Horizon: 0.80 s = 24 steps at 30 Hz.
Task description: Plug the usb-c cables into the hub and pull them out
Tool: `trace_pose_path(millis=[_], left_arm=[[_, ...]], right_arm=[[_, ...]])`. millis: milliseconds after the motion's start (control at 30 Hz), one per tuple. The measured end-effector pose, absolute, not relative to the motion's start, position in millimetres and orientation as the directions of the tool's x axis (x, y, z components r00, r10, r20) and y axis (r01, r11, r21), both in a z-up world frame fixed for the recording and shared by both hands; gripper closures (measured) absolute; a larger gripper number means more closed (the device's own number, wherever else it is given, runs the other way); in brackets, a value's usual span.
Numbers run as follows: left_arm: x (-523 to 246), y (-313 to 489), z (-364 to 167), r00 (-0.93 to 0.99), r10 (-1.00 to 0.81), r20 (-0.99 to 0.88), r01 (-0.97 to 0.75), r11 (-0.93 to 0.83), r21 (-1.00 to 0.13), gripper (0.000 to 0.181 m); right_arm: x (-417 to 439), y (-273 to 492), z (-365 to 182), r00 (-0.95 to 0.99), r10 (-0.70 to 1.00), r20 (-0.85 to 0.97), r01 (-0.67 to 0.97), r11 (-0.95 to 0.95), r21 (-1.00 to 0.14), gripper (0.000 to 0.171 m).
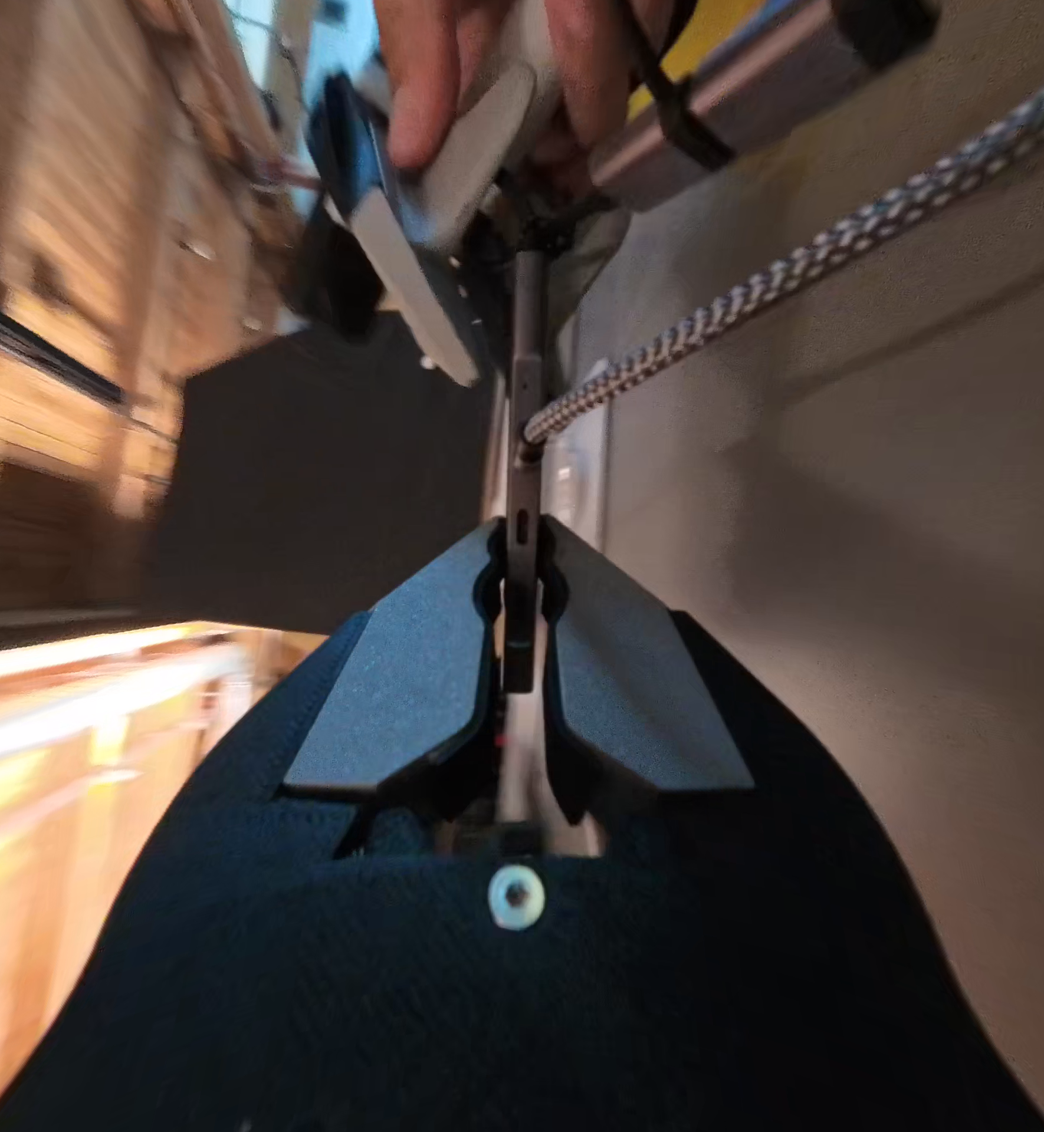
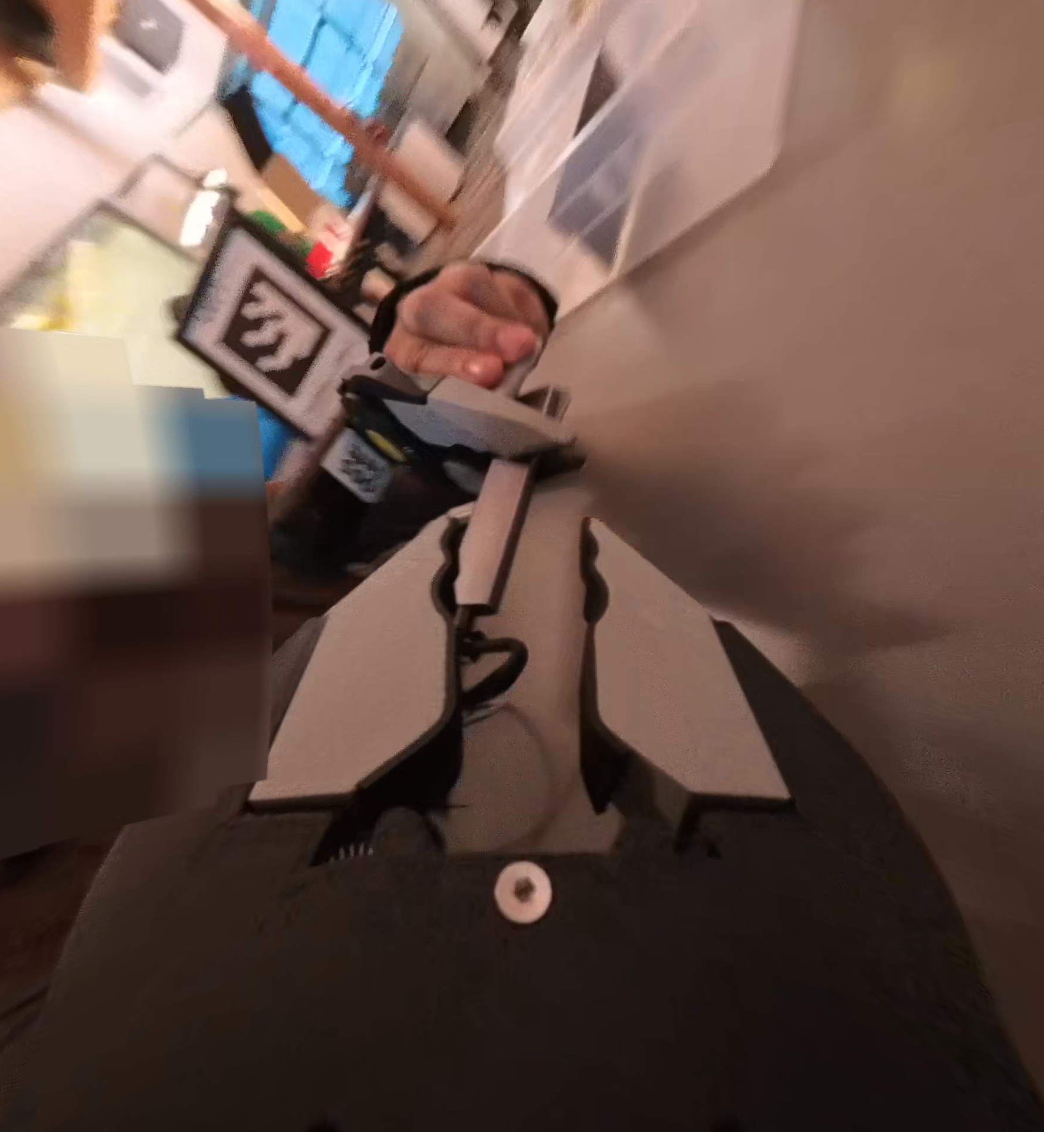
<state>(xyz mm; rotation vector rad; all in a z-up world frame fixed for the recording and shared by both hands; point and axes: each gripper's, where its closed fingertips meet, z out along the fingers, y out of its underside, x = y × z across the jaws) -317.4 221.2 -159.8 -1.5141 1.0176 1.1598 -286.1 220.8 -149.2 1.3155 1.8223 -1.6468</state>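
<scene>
Blurring wooden room [image 1: 47, 306] | beige surface [image 1: 875, 551] | left gripper [image 1: 522, 527] clamps hub [image 1: 522, 551]

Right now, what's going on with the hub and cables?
The left gripper is shut on the grey hub, held edge-on between its fingers. One braided cable is plugged into the hub's edge and runs off to the upper right; a free port shows just below it. The right gripper is open around the hub's far end, not clamping it. The right wrist view is motion-blurred, so finer contact there is unclear.
</scene>
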Motion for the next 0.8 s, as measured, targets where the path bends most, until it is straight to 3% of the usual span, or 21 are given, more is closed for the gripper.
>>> trace_pose_path(millis=[33, 100, 167, 267, 333, 433, 567, 800], left_arm=[[-317, 220, -161, 0.315, -0.095, -0.944, -0.935, -0.201, -0.292, 0.175], [-313, 217, -162, 0.494, -0.147, -0.857, -0.864, -0.190, -0.466, 0.175], [-308, 215, -170, 0.612, -0.231, -0.756, -0.790, -0.206, -0.577, 0.175], [-300, 214, -181, 0.653, -0.321, -0.686, -0.756, -0.219, -0.617, 0.175], [-300, 215, -189, 0.649, -0.344, -0.679, -0.761, -0.261, -0.595, 0.175], [-296, 214, -199, 0.649, -0.379, -0.660, -0.760, -0.296, -0.578, 0.175], [-289, 212, -201, 0.660, -0.396, -0.638, -0.749, -0.293, -0.594, 0.175], [-286, 207, -202, 0.738, -0.418, -0.529, -0.663, -0.307, -0.683, 0.176]], right_arm=[[-289, 229, -142, -0.553, 0.474, -0.685, 0.733, -0.114, -0.671, 0.129], [-286, 231, -126, -0.660, 0.612, -0.436, 0.540, -0.017, -0.842, 0.132], [-277, 224, -122, -0.695, 0.705, -0.140, 0.371, 0.186, -0.910, 0.136], [-279, 219, -126, -0.595, 0.733, 0.330, 0.190, 0.527, -0.828, 0.147], [-278, 212, -130, -0.553, 0.652, 0.519, 0.126, 0.681, -0.721, 0.158], [-268, 190, -150, -0.686, 0.582, 0.438, 0.172, 0.713, -0.679, 0.154], [-272, 191, -173, -0.707, 0.553, 0.440, 0.219, 0.763, -0.608, 0.158], [-275, 183, -165, -0.636, 0.558, 0.533, 0.097, 0.743, -0.662, 0.167]])
